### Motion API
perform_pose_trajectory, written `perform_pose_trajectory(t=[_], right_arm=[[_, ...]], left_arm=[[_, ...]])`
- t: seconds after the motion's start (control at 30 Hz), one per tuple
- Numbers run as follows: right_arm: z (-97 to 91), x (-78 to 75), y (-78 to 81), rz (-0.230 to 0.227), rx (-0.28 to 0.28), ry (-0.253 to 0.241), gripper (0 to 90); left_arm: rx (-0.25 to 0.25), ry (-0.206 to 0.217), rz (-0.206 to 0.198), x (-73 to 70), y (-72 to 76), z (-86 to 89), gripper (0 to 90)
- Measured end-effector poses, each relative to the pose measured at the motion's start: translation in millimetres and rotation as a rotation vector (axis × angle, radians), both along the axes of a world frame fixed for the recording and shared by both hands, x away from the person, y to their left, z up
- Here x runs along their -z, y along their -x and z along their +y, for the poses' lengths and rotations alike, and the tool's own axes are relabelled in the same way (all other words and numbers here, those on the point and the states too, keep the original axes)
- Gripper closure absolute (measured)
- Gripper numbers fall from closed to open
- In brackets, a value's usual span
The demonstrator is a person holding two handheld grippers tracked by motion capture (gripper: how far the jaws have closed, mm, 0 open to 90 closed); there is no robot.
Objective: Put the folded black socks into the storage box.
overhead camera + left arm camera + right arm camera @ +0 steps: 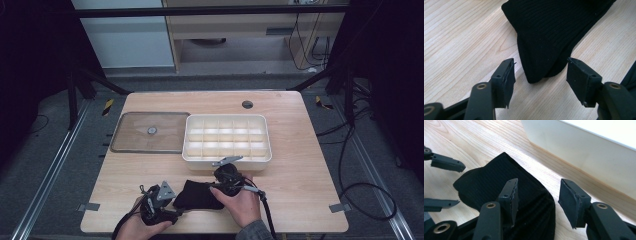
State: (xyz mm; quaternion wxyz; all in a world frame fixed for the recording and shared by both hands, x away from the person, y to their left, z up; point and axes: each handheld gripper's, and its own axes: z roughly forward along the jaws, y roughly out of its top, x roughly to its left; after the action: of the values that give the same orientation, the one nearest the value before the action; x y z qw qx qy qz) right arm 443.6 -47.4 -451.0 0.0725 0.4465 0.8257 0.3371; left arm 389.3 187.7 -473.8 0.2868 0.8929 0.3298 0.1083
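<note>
Pale wooden tabletop (pixel 300 150), near edge; left gripper (pixel 540 75), jaws wide, flanking the corner of the black ribbed knit cloth (pixel 197 196); cloth lying crosswise between both; right gripper (pixel 537 195), jaws wide, above its far end; white compartmented plastic tray (pixel 227 157) beyond.

Lid (pixel 150 132) left of tray (pixel 227 156); cloth (pixel 196 196) lying on table (pixel 300 165) before tray.

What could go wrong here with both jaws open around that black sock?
The left gripper faces only the narrow tip of the sock; closing there may pinch a single layer or slip off. The right gripper straddles the sock's edge near the white tray, so a lift could bump the tray wall.
</note>
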Motion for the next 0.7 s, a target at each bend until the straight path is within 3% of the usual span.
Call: perform_pose_trajectory(t=[0.13,0.23,0.43,0.63,0.7], right_arm=[[-2.3,8.4,-4.1,0.032,0.014,0.048,52.9],[-5.9,8.7,4.2,0.055,-0.008,0.017,53.7],[-7.7,16.4,9.8,0.064,-0.036,0.042,52.2],[-9.0,25.2,14.1,0.081,-0.045,0.041,53.1],[-9.9,25.9,15.0,0.087,-0.046,0.043,53.3]], left_arm=[[0.007,-0.011,0.017,1.3,-5.4,1.3,46.6],[0.012,-0.019,0.038,2.9,-11.0,3.5,52.5],[0.011,-0.006,0.055,4.3,-16.4,2.4,56.7],[0.023,-0.01,0.077,6.0,-22.9,-0.7,66.0],[0.03,-0.004,0.081,4.3,-23.6,-1.3,74.2]])
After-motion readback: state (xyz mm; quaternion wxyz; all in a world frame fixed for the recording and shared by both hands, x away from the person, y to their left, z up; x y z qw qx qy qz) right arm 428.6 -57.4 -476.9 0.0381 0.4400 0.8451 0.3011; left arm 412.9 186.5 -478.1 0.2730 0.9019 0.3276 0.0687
